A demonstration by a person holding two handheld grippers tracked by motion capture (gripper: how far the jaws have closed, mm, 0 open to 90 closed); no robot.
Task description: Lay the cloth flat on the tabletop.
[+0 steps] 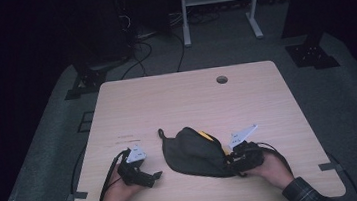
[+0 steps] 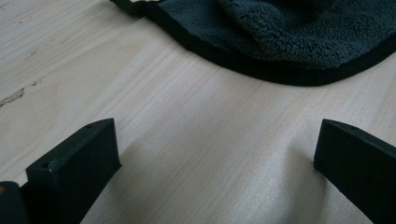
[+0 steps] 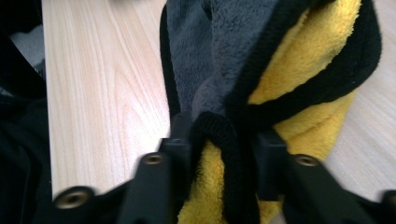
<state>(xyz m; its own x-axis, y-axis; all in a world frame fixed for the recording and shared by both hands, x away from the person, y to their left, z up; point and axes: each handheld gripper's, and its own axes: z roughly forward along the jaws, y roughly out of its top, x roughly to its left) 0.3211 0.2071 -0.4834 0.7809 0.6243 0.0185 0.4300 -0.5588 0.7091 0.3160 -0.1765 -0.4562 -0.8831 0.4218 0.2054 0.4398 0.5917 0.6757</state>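
A crumpled dark grey cloth (image 1: pixel 192 152) with a yellow underside and black edging lies on the wooden table (image 1: pixel 186 99) near its front edge. My right gripper (image 1: pixel 234 162) is shut on the cloth's right edge; in the right gripper view the black hem and yellow fleece (image 3: pixel 224 154) are pinched between the jaws. My left gripper (image 1: pixel 157 175) rests open on the table just left of the cloth. In the left gripper view its jaws stand wide apart over bare wood, with the cloth (image 2: pixel 299 37) a short way ahead.
A round cable hole (image 1: pixel 221 80) sits near the table's far edge. Beyond the table stand a white frame (image 1: pixel 219 5) and dark stands with cables on the grey floor. The far half of the table is bare wood.
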